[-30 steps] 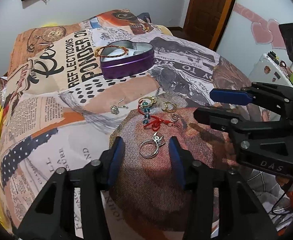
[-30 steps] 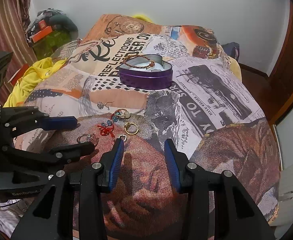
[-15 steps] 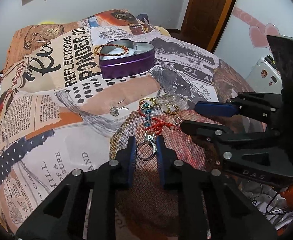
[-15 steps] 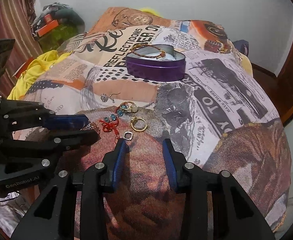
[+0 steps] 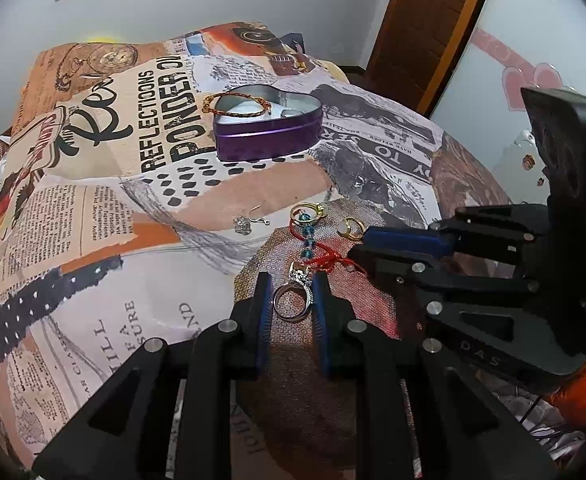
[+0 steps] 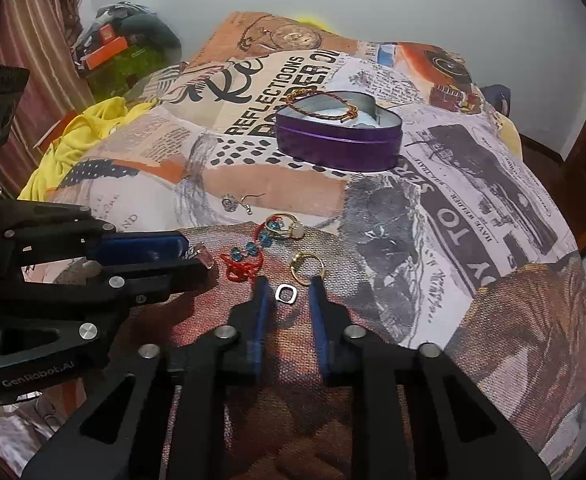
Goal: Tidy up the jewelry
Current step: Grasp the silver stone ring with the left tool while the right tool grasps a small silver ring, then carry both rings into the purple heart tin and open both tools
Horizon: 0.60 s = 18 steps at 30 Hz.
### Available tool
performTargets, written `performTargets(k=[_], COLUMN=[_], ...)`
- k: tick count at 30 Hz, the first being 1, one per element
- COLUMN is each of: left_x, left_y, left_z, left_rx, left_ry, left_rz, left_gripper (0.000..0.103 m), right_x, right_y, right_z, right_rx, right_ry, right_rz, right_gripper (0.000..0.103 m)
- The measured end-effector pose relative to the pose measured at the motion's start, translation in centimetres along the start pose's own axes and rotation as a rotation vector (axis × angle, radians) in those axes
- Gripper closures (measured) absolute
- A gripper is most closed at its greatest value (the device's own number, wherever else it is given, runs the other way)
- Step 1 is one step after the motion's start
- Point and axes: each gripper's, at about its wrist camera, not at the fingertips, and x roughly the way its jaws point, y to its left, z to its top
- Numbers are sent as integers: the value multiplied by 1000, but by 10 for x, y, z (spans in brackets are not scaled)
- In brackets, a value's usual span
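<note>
On the printed bedspread, my left gripper (image 5: 291,294) is shut on a silver ring (image 5: 291,305), its blue pads against both sides. My right gripper (image 6: 287,290) points down at a small square silver ring (image 6: 286,293). Its jaws are closing, with the ring lying between them and a thin gap on each side. A red cord with blue beads (image 6: 245,264), a plain gold ring (image 6: 307,266) and a gold ring with a pale stone (image 6: 287,226) lie just beyond. A silver earring (image 6: 233,202) rests farther left. The purple heart tin (image 6: 337,140) stands open behind, with a braided bracelet (image 6: 321,106) on its rim.
The two grippers sit close side by side, the left gripper (image 6: 197,254) next to the red cord. Yellow cloth (image 6: 81,128) and a pile of bags (image 6: 125,48) lie off the bed's left side. A wooden door (image 5: 425,28) stands at the right.
My left gripper closed its jaws onto the silver ring and has held since. My right gripper moved forward and down to the small square ring and narrowed its jaws around it.
</note>
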Motion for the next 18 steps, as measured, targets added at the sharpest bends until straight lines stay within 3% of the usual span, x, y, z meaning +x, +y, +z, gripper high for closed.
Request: performTargets(k=[10,18], left_x=[-11,-33], left_y=[1,6], left_z=[3,22], left_rx=[-16,-32], left_ry=[-35,-113], left_rz=[15,24], left_gripper=[84,84], right_x=[-6,-26], right_y=[-1,-11], right_z=[1,11], right_rx=[18,44], right_ry=[-12,-70], right_rz=[3,-21], right_gripper=[93,93])
